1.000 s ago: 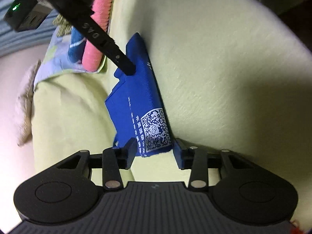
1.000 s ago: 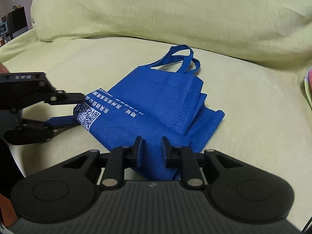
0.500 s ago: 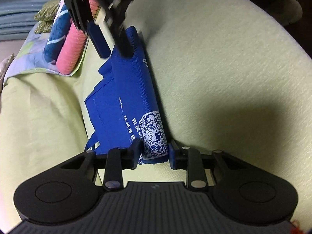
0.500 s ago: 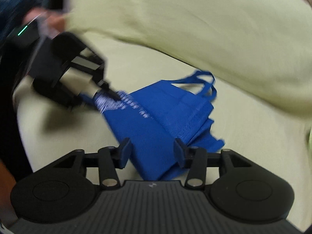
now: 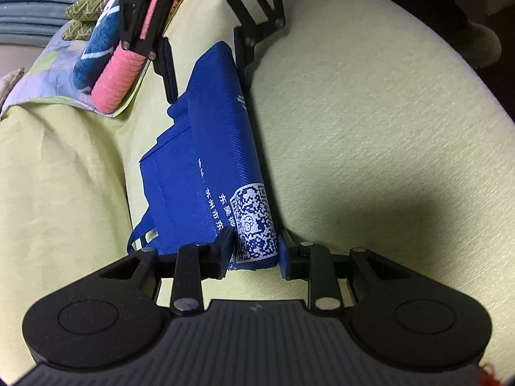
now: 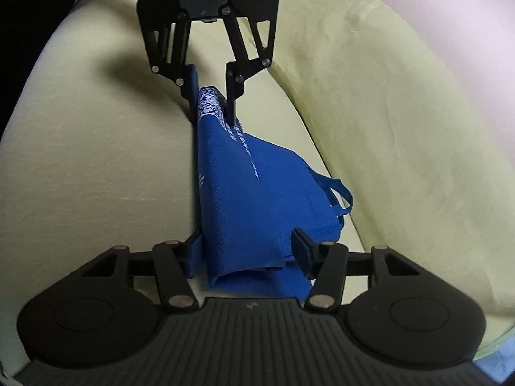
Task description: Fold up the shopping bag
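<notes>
Shopping bag (image 5: pixel 222 148), blue, lies on a pale green sofa cover (image 5: pixel 370 128), already gathered into a long narrow bundle stretched between the two grippers. Its handles (image 6: pixel 338 193) stick out on one side near the right gripper's end.

State of the grippers:
- Left gripper (image 5: pixel 254 252): jaws narrow, set on either side of the end bearing the printed code square (image 5: pixel 254 222). Both fingers appear to touch the fabric, so it is judged to be holding that end.
- Right gripper (image 6: pixel 248 254): jaws part open, straddling the opposite, thicker end. The left finger sits against the fabric; the right finger is near it, and firm contact cannot be confirmed.

Progress: the lengthwise folds appear done. The remaining work is judged to be bringing one end over the other and flattening the result.

Limits of view:
- The layers inside the bundle are hidden, so the number of folds cannot be counted.
- The underside of the bag is not visible.
- Cushions (image 5: pixel 112 74) beyond the bag are cut off by the right gripper's linkage.
</notes>
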Available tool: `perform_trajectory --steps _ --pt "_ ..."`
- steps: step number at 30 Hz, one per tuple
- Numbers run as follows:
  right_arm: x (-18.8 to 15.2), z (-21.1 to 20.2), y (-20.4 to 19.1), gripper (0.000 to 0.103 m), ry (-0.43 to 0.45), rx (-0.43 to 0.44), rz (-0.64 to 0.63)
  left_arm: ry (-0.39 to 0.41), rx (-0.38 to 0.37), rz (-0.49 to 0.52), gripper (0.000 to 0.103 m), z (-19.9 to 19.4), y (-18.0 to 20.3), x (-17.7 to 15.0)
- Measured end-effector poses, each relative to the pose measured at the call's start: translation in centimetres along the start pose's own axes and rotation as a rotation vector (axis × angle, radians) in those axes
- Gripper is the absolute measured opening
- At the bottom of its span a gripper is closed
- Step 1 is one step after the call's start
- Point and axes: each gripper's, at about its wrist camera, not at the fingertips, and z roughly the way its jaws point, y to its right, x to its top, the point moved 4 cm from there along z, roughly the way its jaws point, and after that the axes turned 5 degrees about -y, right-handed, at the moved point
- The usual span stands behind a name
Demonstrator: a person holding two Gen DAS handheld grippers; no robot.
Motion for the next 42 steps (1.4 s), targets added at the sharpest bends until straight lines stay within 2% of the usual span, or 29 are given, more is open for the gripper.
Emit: perform_trajectory --steps 3,6,11,17,26,42 --pt "0.0 0.2 0.2 0.037 -0.011 0.028 0.04 0.013 -0.022 -0.043 0.034 -0.1 -0.3 -0.3" --pt "0.0 0.5 0.9 0.033 -0.033 0.08 0.133 0.032 -0.042 -0.099 0.037 -0.2 -0.8 -0.6" --pt "-0.4 0.4 2.4 0.032 -0.065 0.181 0.342 0.052 -0.088 -0.214 0.037 -0.1 -2.2 -1.0" --pt "-0.5 -0.2 3.4 0.031 -0.095 0.257 0.47 0.059 -0.128 -0.297 0.037 -0.7 -3.1 -1.3" --pt "-0.9 -0.9 4.6 0.031 -0.111 0.362 0.607 0.072 -0.177 -0.329 0.037 -2.1 -2.9 -0.8" --pt "-1.9 -0.9 5.0 0.031 -0.126 0.475 0.712 0.072 -0.233 -0.313 0.037 -3.9 -1.9 0.1"
